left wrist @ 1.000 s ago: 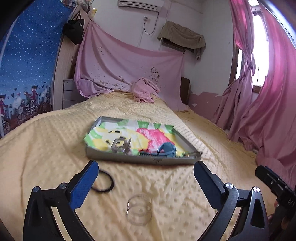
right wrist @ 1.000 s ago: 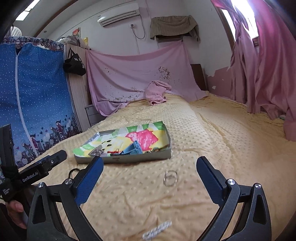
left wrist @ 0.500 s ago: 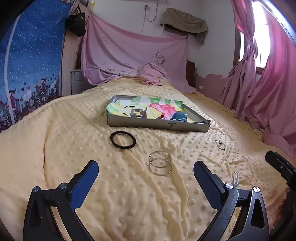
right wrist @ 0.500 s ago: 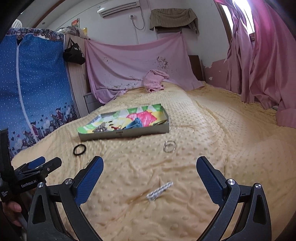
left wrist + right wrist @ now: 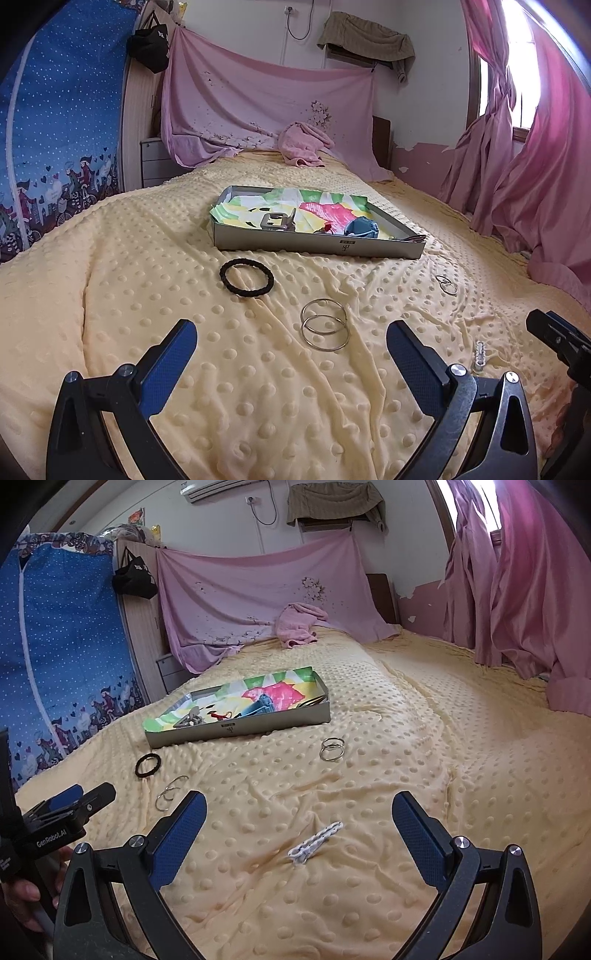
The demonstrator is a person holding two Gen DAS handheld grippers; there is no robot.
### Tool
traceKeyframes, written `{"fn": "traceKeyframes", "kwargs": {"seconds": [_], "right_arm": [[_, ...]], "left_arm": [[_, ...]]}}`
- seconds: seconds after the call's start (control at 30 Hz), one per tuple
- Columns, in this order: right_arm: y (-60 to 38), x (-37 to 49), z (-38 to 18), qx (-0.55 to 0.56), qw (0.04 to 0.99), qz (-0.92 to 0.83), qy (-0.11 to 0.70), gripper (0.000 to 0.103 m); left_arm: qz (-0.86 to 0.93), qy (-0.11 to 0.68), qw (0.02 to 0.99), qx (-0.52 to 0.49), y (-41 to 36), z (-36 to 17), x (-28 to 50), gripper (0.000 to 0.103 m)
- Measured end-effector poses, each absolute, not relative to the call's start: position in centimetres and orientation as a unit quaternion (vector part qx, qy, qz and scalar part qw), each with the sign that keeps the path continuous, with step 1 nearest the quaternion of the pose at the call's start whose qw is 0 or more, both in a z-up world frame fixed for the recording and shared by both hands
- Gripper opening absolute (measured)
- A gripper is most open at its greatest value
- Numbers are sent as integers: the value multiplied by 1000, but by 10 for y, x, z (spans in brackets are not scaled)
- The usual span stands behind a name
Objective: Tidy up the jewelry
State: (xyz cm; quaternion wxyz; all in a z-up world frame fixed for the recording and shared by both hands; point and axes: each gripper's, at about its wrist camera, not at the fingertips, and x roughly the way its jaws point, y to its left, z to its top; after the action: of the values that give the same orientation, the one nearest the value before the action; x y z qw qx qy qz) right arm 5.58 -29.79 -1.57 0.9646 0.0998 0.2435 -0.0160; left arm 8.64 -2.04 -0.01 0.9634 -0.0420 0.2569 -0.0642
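A grey tray (image 5: 317,247) (image 5: 236,732) with a colourful liner holds a few small items on the yellow bed. In front of it lie a black hair band (image 5: 246,277) (image 5: 147,765), two large silver bangles (image 5: 325,329) (image 5: 170,792), two smaller silver rings (image 5: 446,285) (image 5: 332,748) and a white chain piece (image 5: 479,354) (image 5: 316,843). My left gripper (image 5: 291,358) is open and empty, just short of the bangles. My right gripper (image 5: 297,830) is open and empty, with the white chain between its fingers' line.
The dotted yellow blanket (image 5: 147,295) covers the whole bed. A pink towel (image 5: 304,144) lies at the far end under a hung pink sheet. Pink curtains (image 5: 524,590) hang at the right. A blue patterned wardrobe cover (image 5: 66,646) stands at the left.
Both grippers have pulled back from the tray and tilted down, so the band, bangles, rings and chain now show ahead of them. Both stay open and empty.
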Motion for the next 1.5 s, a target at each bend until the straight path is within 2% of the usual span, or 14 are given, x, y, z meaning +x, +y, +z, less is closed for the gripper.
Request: {"fn": "traceKeyframes", "kwargs": {"seconds": [0.43,0.5,0.53,0.57,0.63,0.77,1.0,1.17,1.33,1.43,1.5], "right_arm": [[-289,78,-23,76,957,-12,280,98],[-287,82,-27,75,955,-6,288,91],[-285,84,-29,75,953,-4,294,76],[-285,87,-32,76,951,-1,300,67],[-284,92,-38,83,946,5,315,66],[-285,97,-48,94,937,1,338,53],[-283,105,-63,97,920,-17,380,53],[-284,114,-73,107,907,-8,406,42],[-285,119,-81,132,898,14,420,38],[-280,123,-83,140,896,38,421,27],[-276,125,-84,141,895,49,421,22]], "left_arm": [[-45,267,962,-35,-24,-6,101,103],[-49,269,961,-34,-25,-8,104,103],[-55,271,960,-35,-26,-9,106,103],[-59,273,960,-34,-27,-10,107,103],[-73,274,959,-27,-32,-12,112,102],[-101,284,953,-9,-46,-17,121,91],[-123,314,941,7,-60,-30,136,84],[-130,343,930,-7,-60,-40,150,77],[-133,377,916,-36,-54,-53,165,65],[-145,380,913,-39,-55,-55,164,57],[-157,383,909,-37,-58,-55,164,48]]}}
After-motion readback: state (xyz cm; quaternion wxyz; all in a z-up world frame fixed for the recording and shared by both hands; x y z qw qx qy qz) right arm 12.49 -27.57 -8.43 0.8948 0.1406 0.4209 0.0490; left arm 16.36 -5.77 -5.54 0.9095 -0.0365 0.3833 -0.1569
